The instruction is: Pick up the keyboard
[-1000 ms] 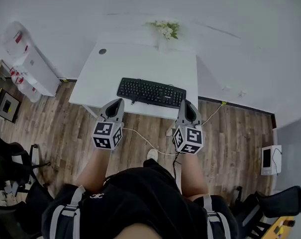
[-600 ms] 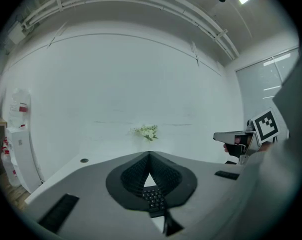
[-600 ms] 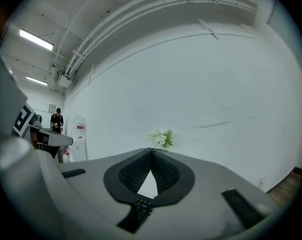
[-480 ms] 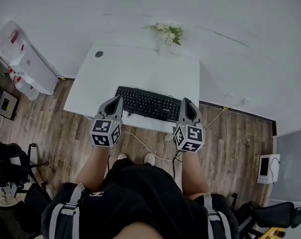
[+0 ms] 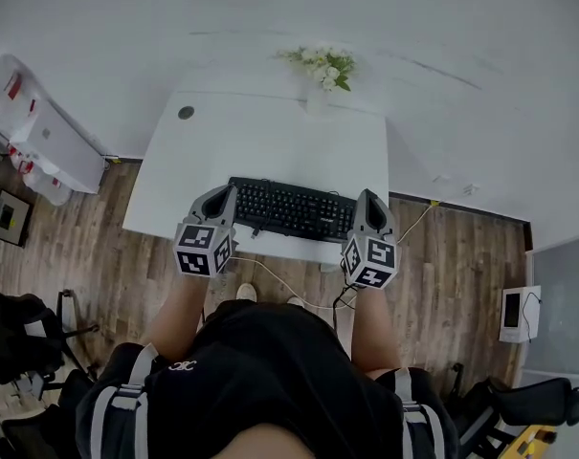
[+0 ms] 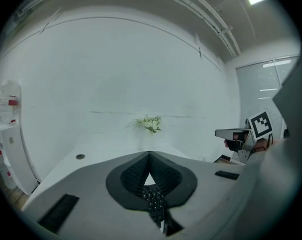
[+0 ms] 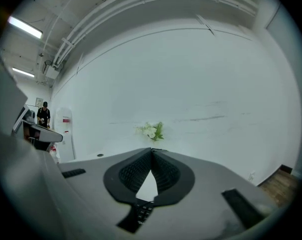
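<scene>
Both tongs have come fwd since the earlier frame, from the desk's near edge up to the keyboard's ends. Left gripper (image 5: 230,191): jaws closed, nothing btwn them, tip at the left end of the black rectangular plastic keyboard (image 5: 291,208). Right gripper (image 5: 367,197): closed too, empty, tip at the right end. Contact: can't tell. Keyboard lies flat along the near edge of the white rectangular desk (image 5: 270,142). A bunch of white flowers w/ green leaves (image 5: 322,65) stands at the far edge.
</scene>
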`<state>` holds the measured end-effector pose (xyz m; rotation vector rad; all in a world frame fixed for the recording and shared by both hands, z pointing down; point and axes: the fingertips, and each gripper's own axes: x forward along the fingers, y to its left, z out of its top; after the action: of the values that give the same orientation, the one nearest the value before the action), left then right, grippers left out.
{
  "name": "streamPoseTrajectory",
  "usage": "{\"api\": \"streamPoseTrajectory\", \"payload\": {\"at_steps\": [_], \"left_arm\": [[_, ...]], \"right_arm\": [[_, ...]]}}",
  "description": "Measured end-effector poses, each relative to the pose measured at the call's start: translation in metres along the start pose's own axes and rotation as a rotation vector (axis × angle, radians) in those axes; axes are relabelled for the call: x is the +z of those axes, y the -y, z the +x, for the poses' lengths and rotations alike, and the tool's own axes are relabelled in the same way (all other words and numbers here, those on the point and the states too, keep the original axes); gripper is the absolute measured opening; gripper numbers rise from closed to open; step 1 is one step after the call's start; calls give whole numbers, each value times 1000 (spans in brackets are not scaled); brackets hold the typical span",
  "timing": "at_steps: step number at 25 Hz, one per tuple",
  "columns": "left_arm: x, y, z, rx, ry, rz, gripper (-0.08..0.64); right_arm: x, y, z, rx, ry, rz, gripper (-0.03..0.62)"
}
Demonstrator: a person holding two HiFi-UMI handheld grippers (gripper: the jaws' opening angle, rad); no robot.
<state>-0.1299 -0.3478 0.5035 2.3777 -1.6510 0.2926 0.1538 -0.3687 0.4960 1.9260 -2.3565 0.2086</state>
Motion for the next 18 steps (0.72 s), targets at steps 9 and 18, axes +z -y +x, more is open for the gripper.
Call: {"api": "streamPoseTrajectory", "payload": {"at_steps": [9, 18], "left_arm": [[-16, -43, 27, -2, -61, -39, 0], [-70, -64, 67, -137, -266, -93, 213]], "right_arm": [[-38, 11, 20, -26, -91, 40, 6], [-90, 21, 44, 98, -246, 124, 124]]}}
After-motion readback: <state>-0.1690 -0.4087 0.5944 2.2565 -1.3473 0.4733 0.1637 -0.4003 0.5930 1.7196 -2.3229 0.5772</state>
